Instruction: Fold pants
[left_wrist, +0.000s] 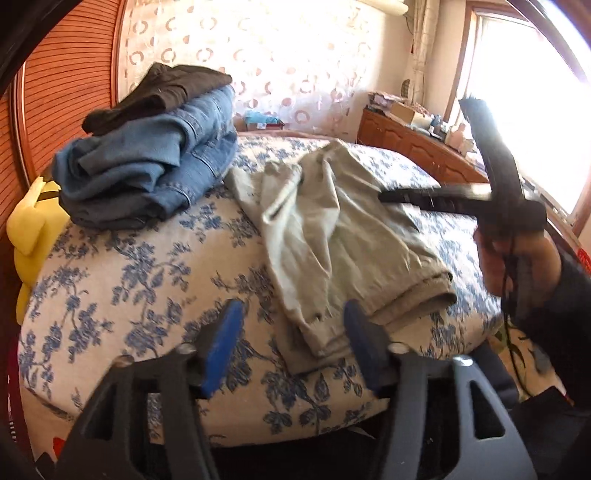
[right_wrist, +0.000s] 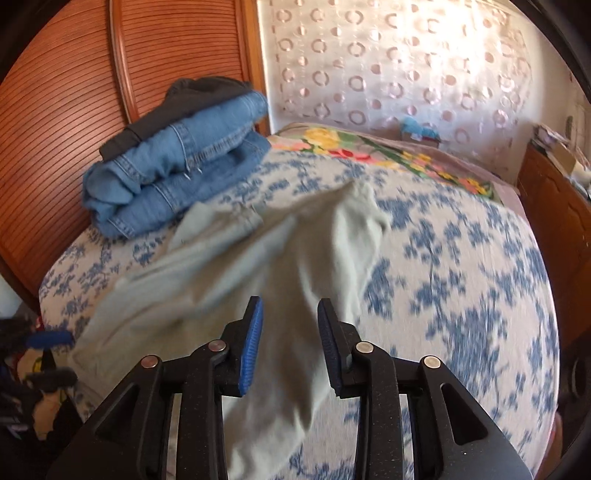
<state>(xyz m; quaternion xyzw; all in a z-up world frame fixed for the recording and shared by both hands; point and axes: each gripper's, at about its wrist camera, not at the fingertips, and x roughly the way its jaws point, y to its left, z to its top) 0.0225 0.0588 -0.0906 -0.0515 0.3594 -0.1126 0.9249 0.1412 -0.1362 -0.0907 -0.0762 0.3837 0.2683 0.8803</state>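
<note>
no readable text, no labels, no brand marks, no numbers, nothing legible in either view

**Camera placement: two wrist fisheyes over the bed**

Each view looks forward and downward along its own claw, close above the bed (left_wrist: 147, 266). Both face the wooden headboard (right_wrist: 66, 110) and share the khaki pants (left_wrist: 332, 236) and the folded stack of jeans (right_wrist: 177, 162).

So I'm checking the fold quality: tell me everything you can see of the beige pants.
The beige pants look like light cotton, folded lengthwise but rumpled and creased. They lie flat on the blue-flowered bedspread, hem toward the cameras, far end beside the stack of jeans. Neither open gripper, left or right, grips them.
</note>
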